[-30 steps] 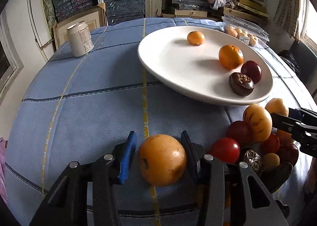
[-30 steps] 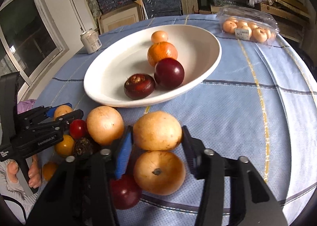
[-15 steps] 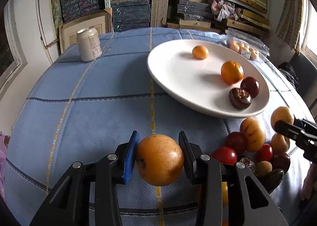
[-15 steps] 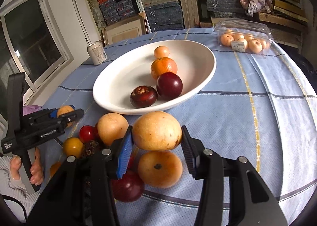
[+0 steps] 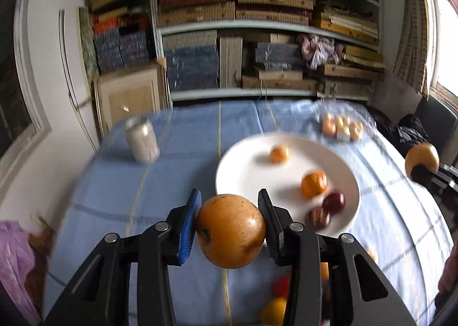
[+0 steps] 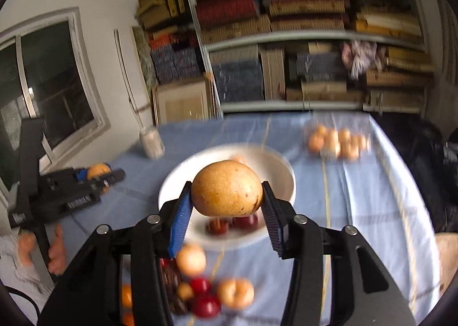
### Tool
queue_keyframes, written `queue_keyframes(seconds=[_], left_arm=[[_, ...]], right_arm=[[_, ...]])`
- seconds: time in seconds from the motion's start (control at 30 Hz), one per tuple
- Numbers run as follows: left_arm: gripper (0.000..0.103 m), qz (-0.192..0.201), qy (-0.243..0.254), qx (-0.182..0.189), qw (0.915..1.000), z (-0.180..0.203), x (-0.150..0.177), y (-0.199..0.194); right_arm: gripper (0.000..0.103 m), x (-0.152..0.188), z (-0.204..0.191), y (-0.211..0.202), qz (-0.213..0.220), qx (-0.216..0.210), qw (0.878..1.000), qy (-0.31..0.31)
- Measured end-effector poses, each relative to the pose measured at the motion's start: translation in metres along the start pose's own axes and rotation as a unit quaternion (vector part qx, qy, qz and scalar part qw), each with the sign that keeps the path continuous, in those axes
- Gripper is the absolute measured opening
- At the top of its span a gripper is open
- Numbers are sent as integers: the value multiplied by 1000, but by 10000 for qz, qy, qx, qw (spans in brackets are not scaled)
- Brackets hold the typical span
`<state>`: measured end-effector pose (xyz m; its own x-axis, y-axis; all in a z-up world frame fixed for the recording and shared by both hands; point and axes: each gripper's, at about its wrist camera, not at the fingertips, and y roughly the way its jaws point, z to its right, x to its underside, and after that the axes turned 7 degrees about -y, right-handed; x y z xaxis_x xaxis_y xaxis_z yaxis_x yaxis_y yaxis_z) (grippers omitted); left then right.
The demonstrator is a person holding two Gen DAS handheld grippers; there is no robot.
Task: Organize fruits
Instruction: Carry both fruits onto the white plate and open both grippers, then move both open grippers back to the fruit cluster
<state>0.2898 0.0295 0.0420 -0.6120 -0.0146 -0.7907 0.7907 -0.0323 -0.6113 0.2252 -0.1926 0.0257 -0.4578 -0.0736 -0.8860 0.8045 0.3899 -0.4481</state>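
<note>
My left gripper [image 5: 229, 225] is shut on a round orange-yellow fruit [image 5: 231, 231] and holds it high above the blue tablecloth. My right gripper [image 6: 226, 200] is shut on a tan round fruit [image 6: 226, 188], lifted above the white plate [image 6: 280, 180]. The plate [image 5: 252, 171] holds two oranges [image 5: 313, 183], a dark red plum [image 5: 333, 202] and a brown fruit [image 5: 317, 217]. A loose pile of fruit [image 6: 206, 291] lies on the cloth below my right gripper. The right gripper with its fruit [image 5: 422, 156] shows at the far right of the left wrist view.
A drink can [image 5: 142, 140] stands at the table's back left. A clear box of small fruits [image 5: 342, 127] lies at the back right. Shelves stacked with boxes [image 5: 257, 39] stand behind the table. A purple bag [image 5: 14, 257] is at the left.
Both grippers have risen from the table, each carrying its fruit up. The table and plate now appear farther below, and the view is blurred by motion.
</note>
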Motion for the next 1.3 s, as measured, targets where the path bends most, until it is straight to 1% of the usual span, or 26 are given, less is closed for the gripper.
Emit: queue_keyframes(seconds=[0.03,0.1,0.2,0.3,0.4,0.53,0.67,0.87,1.07,1.1,1.13,1.17,1.3], left_arm=[[41,43,10,-16,10000,3,-9,3],[41,10,6,-21,10000,8,-18,16],[41,-214,-39,-22,9998,15,-22,47],[41,-439,-34,-64,9990,18,-13,81],[41,-662,-34,-45,9978,19,-4,112],[41,-800,26,-85,9968,17,1,139],[41,-930,-49,-4,9957,15,3,159],[42,-833,130,31,9964,22,5,158],[45,-850,66,63,9963,19,5,157],[47,-856,40,71,9963,18,5,156],[51,-855,11,78,9963,17,4,155],[60,-814,-26,79,9966,15,2,152],[61,-618,-61,172,9979,11,-5,133]], right_arm=[[46,-14,0,3,123,-16,9999,4],[46,-30,2,15,198,-19,9998,-2],[46,-37,7,47,115,46,9999,-7],[46,-31,15,86,-166,237,9996,-64],[46,-20,24,123,-459,255,9986,-97],[46,-6,38,158,-747,307,9967,-67],[46,2,48,185,-1059,256,9940,-96],[48,11,52,200,-1229,254,9921,-90],[49,5,49,188,-1023,257,9944,-99],[49,4,49,185,-982,238,9948,-81],[49,0,50,180,-918,212,9955,-59],[49,-2,49,175,-858,192,9961,-51],[49,-19,40,141,-441,88,9990,-83]])
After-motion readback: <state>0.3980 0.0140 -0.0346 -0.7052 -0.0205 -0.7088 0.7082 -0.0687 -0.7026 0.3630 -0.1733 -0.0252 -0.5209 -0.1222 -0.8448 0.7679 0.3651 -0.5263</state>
